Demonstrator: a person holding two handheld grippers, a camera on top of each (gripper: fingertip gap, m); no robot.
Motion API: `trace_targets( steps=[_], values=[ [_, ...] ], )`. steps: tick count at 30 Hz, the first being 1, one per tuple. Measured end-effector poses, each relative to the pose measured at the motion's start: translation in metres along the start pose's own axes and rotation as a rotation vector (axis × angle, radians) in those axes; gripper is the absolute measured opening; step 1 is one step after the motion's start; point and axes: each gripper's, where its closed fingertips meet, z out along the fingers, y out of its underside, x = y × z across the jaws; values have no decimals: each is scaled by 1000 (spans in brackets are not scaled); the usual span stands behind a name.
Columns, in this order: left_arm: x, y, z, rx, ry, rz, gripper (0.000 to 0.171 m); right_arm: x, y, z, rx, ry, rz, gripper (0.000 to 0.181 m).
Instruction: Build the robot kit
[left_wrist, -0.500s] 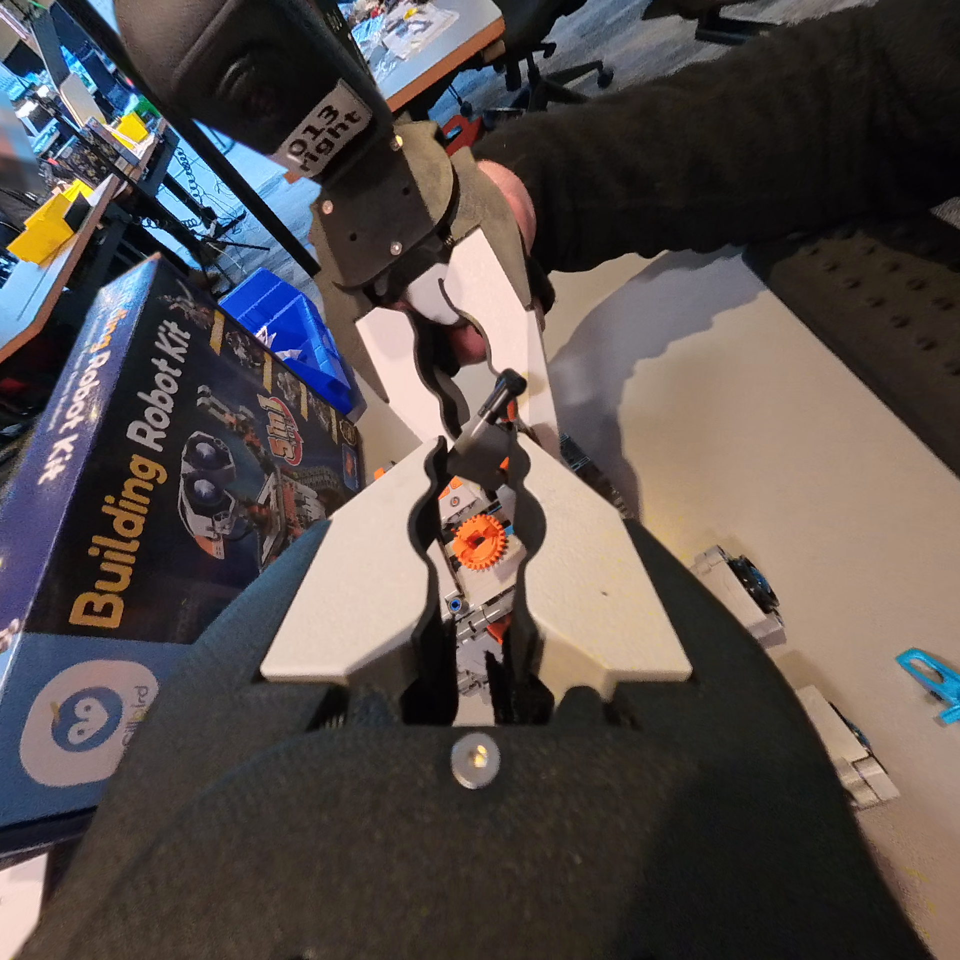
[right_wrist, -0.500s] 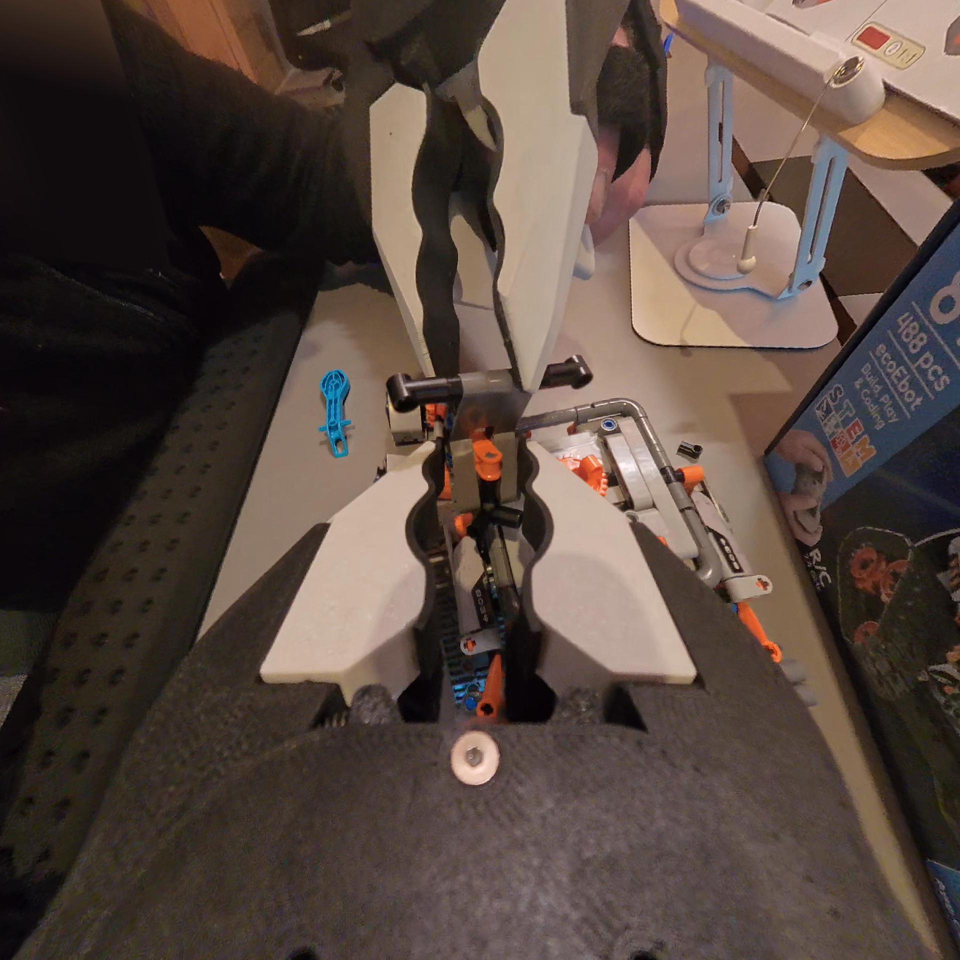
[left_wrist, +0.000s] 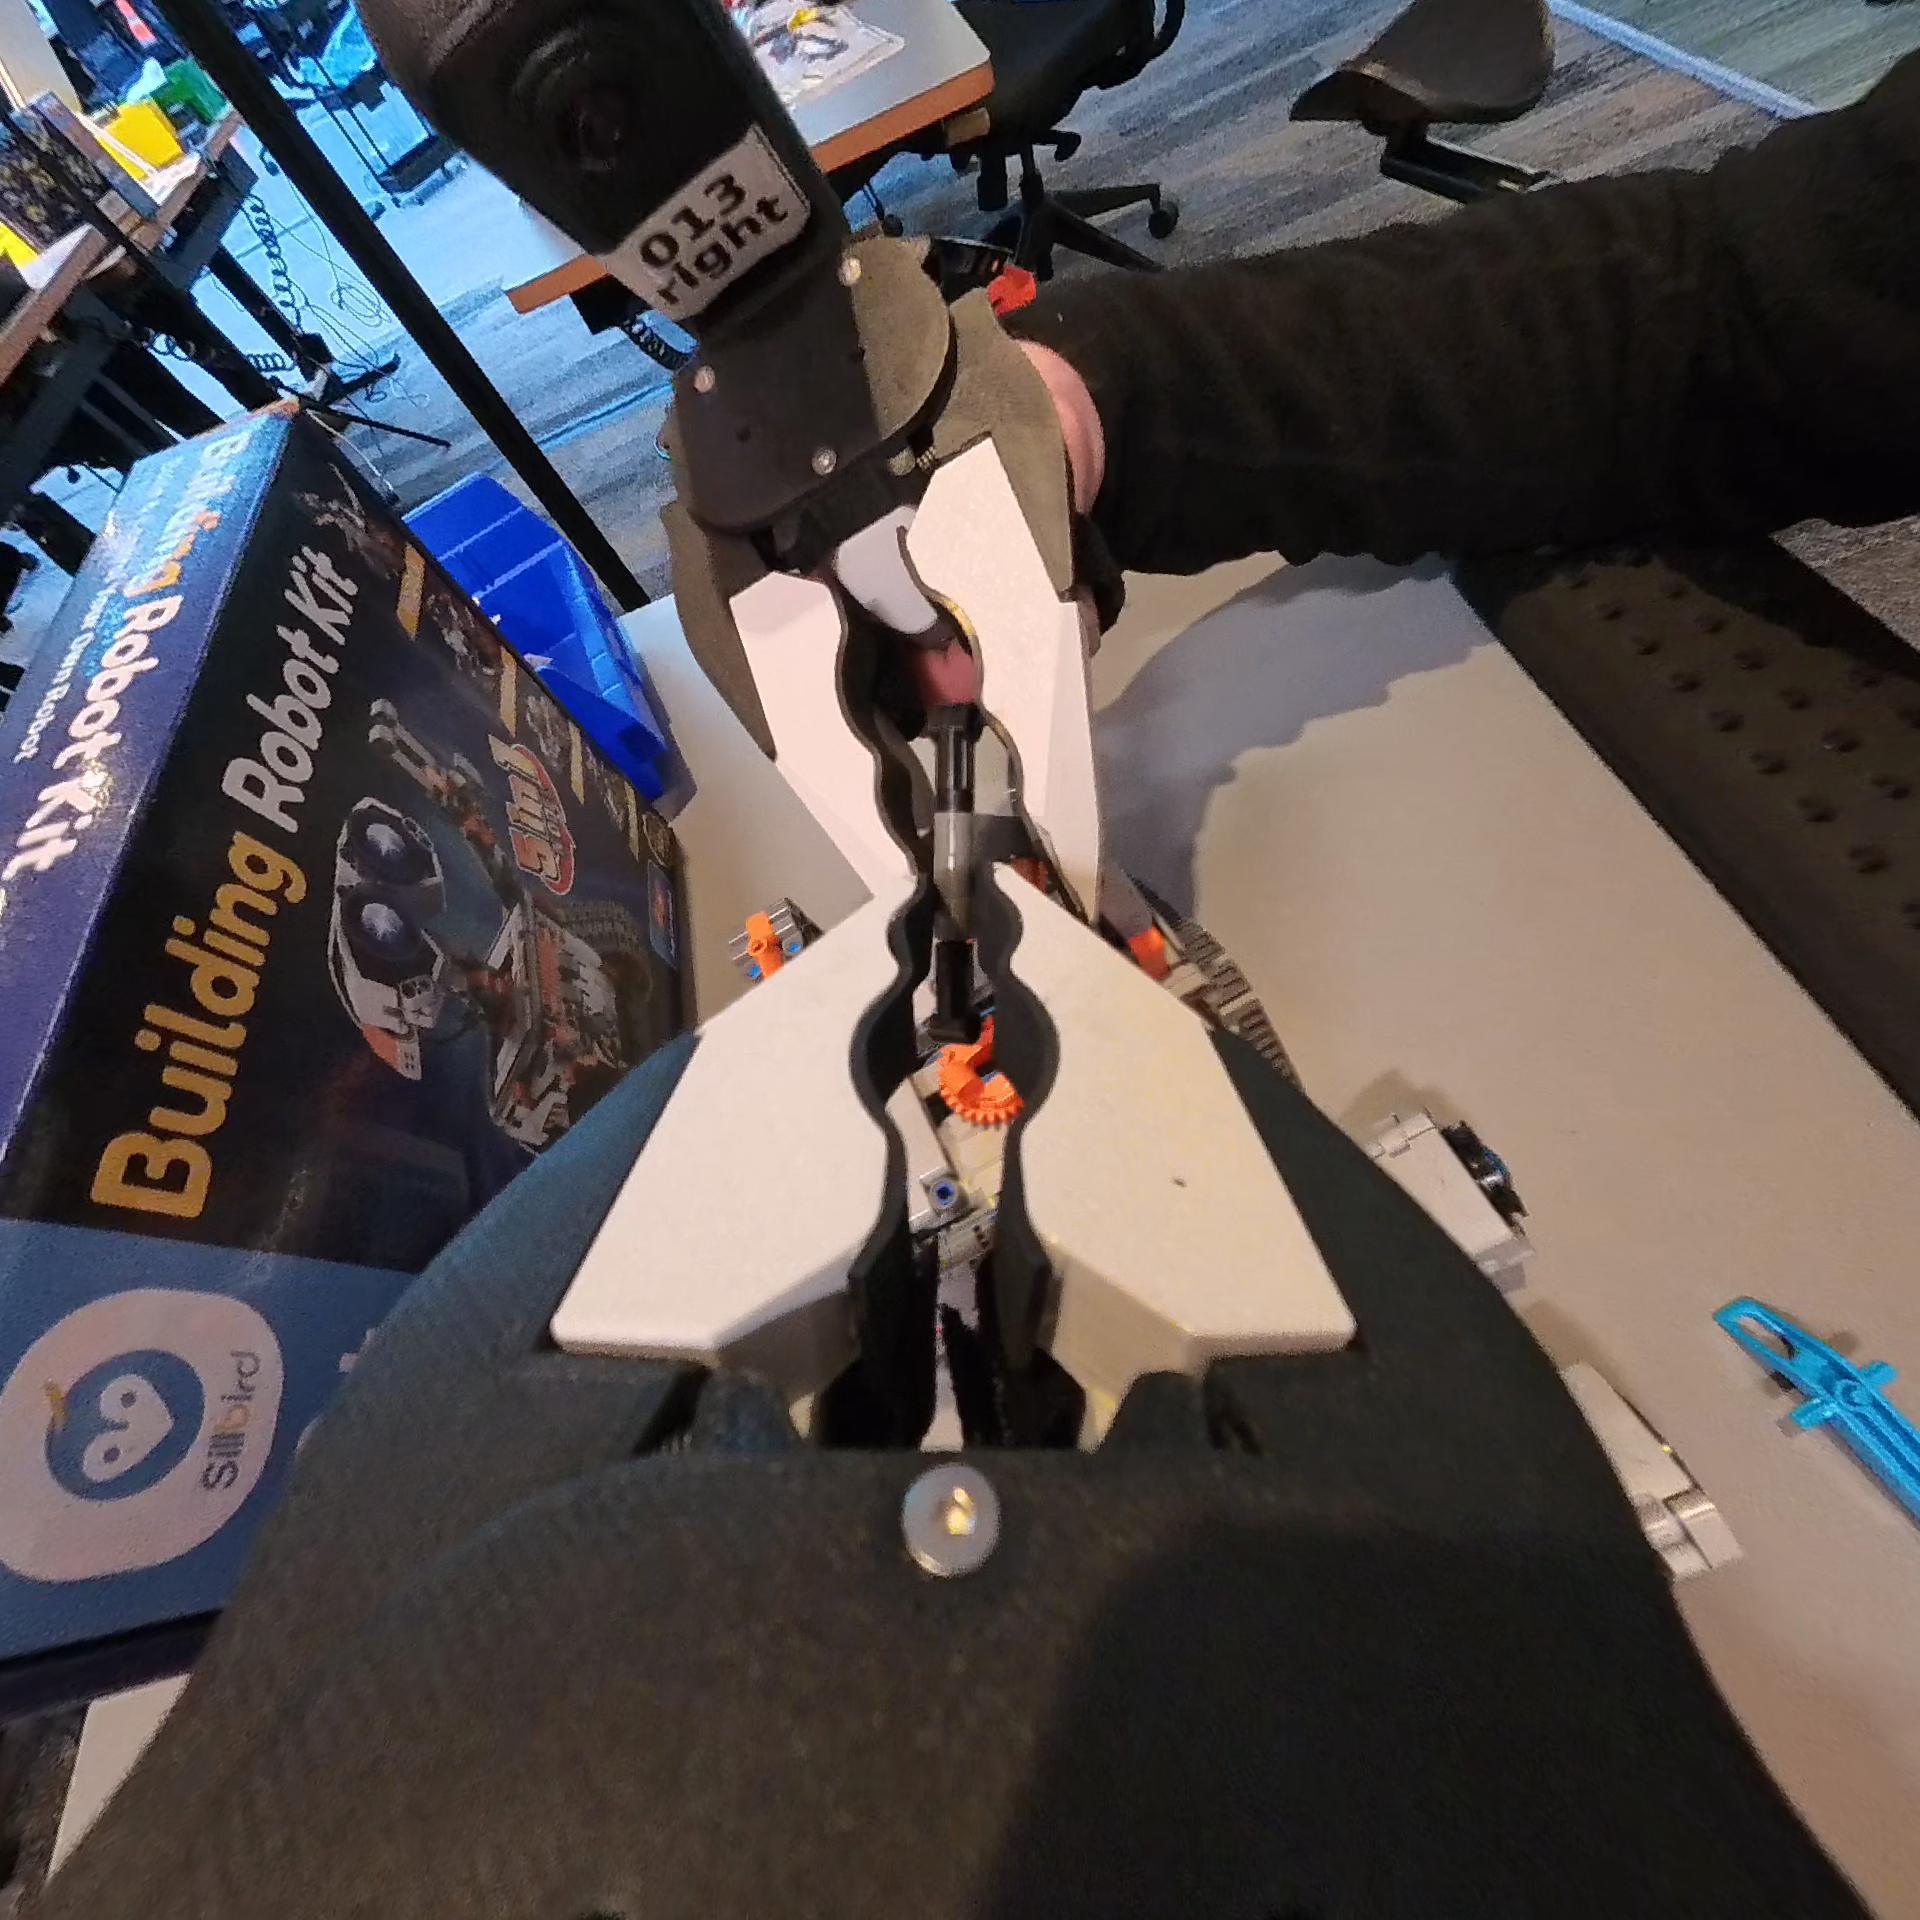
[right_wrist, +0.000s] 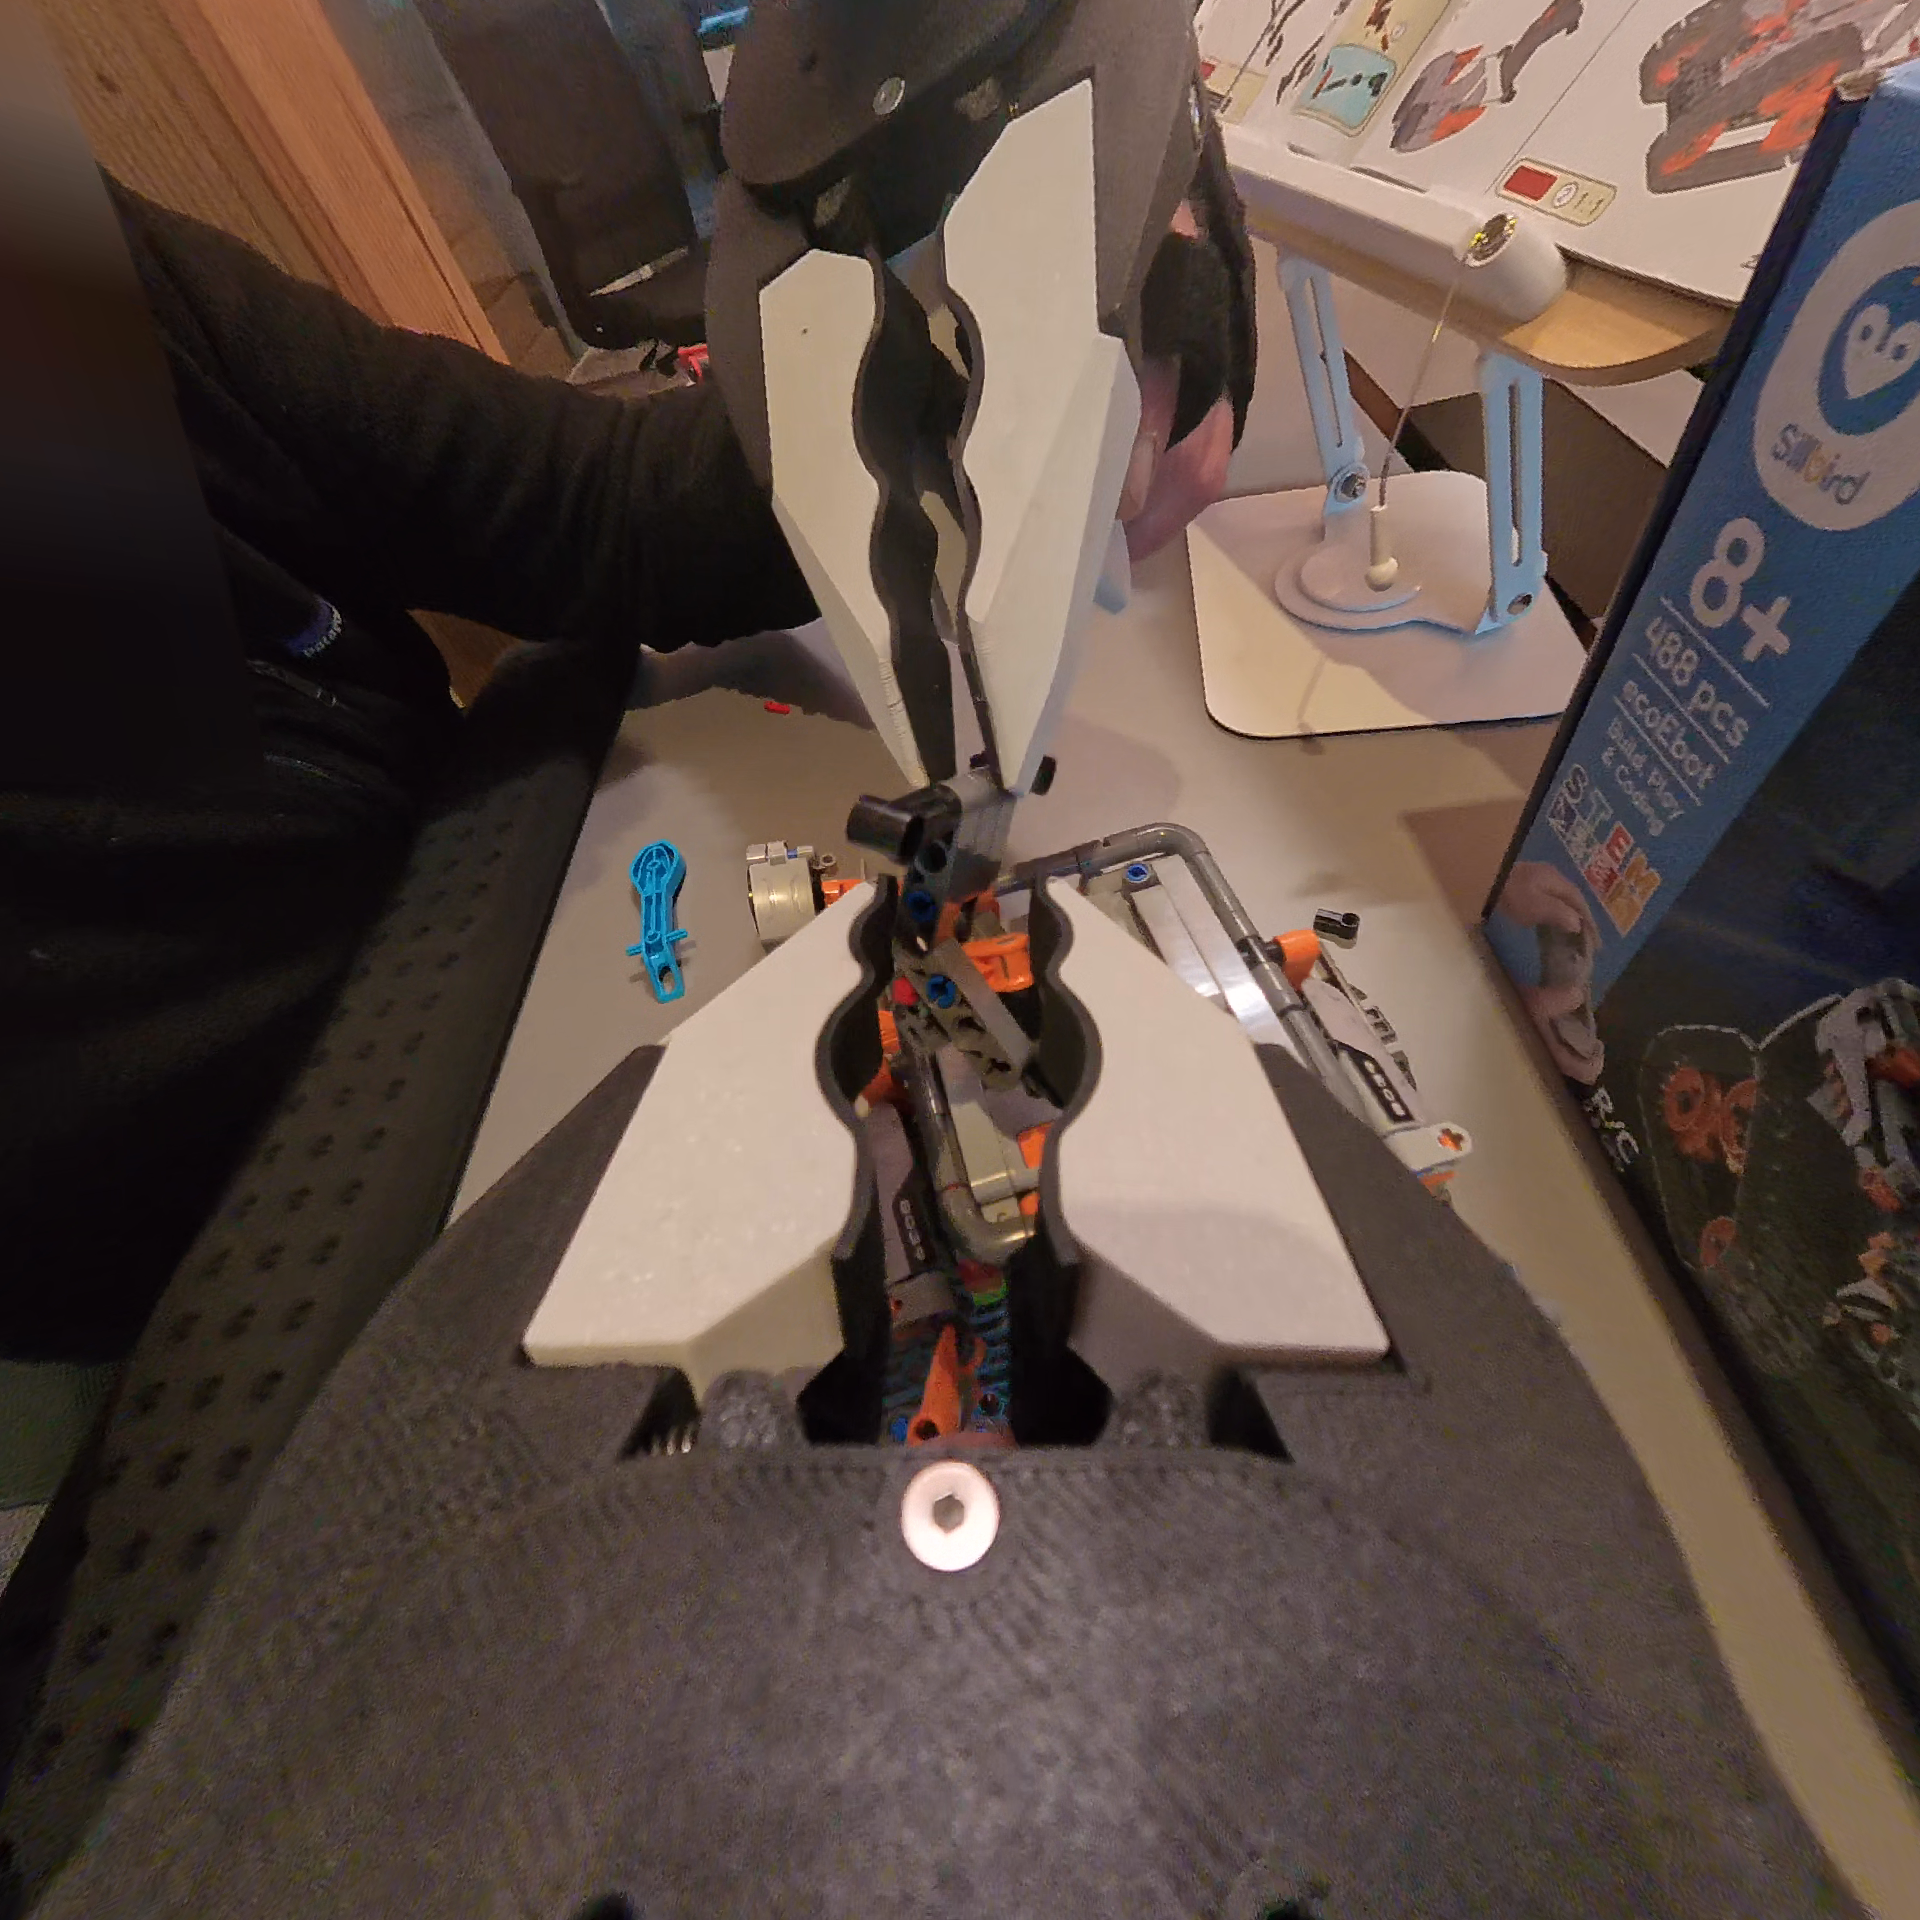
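The left tool (left_wrist: 954, 899) was closed on a short grey-and-black connector piece (right_wrist: 914, 826), pinching it at the very tips. That piece sat at the top of a half-built brick model (right_wrist: 1247, 977) in grey, black and orange, which stood on the pale worktop (left_wrist: 1455, 935) between the two tools.

The right tool (right_wrist: 961, 894) met it head-on from the far side. Its fingers stood a little apart, straddling the model's upright frame of pinned beams. Whether the pads actually pressed on the frame or only flanked it could not be told. An orange gear (left_wrist: 977, 1086) showed low between the left tool's fingers.

The model looked light and stiff, but it was only pinned together, so it would probably come apart under a twist or a hard squeeze. The frame's solid beams seemed the safer hold, not the thin bent grey tube (right_wrist: 1195, 862) or the gear. The connector was small and smooth, likely to slip or swivel unless caught squarely across its flat sides.

A dark blue kit box (left_wrist: 312, 831) stood just left of the model. A blue plastic lever (right_wrist: 655, 925) and a loose grey wheel block (left_wrist: 1455, 1195) lay near it on the right. A black perforated mat (left_wrist: 1714, 707) edged the worktop.
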Motion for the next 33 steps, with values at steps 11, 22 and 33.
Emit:
trace_targets(
  steps=[11,22,33],
  values=[
    [-8,8,-5,-29,-3,-44,6,3,-10,-11,13,58,-20,39],
    [-15,10,-4,-92,3,-110,6,16,-9,-9,-59,201,-58,14],
    [-19,1,-9,-5,-68,-106,6,20,-19,-11,-59,301,-144,6]
  ],
)
